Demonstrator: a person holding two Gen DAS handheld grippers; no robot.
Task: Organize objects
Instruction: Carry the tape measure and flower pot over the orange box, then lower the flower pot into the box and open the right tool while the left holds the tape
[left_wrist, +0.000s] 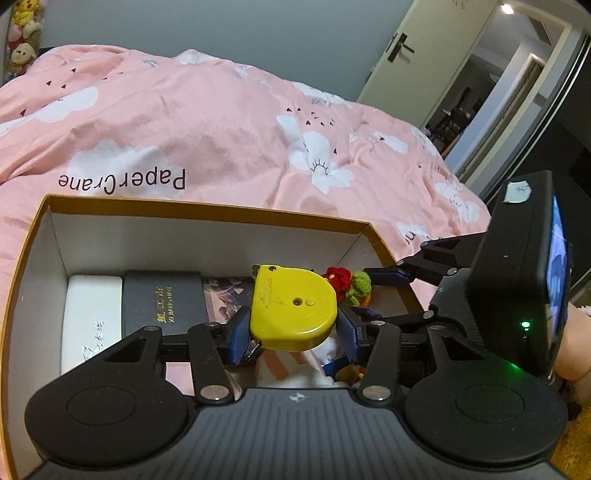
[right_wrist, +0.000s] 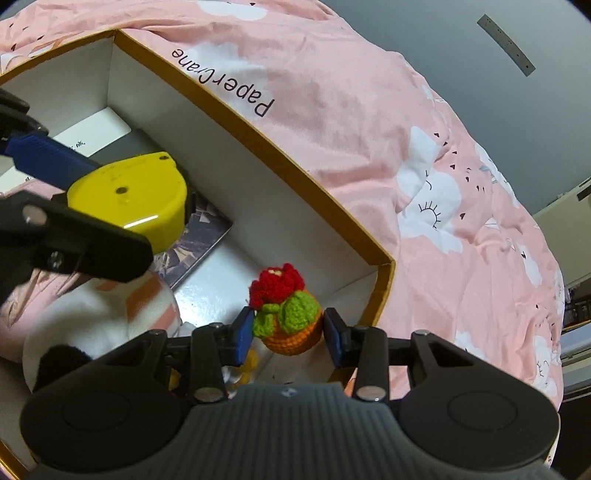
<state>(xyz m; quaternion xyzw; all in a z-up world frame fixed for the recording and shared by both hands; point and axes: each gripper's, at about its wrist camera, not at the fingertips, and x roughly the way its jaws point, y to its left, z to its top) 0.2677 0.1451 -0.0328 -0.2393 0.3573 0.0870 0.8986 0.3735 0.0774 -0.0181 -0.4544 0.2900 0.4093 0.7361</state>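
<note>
My left gripper (left_wrist: 293, 334) is shut on a yellow tape measure (left_wrist: 293, 312) and holds it above the open cardboard box (left_wrist: 207, 212); the tape measure also shows in the right wrist view (right_wrist: 129, 199). My right gripper (right_wrist: 288, 332) stands around a crocheted flower pot (right_wrist: 290, 319) with a red flower, green leaves and orange base, in the box's right corner. Its blue pads sit on both sides of the pot; whether they press it is unclear. The pot also shows in the left wrist view (left_wrist: 351, 286).
Inside the box lie a white case (left_wrist: 90, 321), a dark booklet (left_wrist: 162, 301), a printed card (left_wrist: 225, 299) and a white-and-pink plush (right_wrist: 110, 317). The box rests on a pink quilt (left_wrist: 221, 122). An open door (left_wrist: 436, 62) is at the right.
</note>
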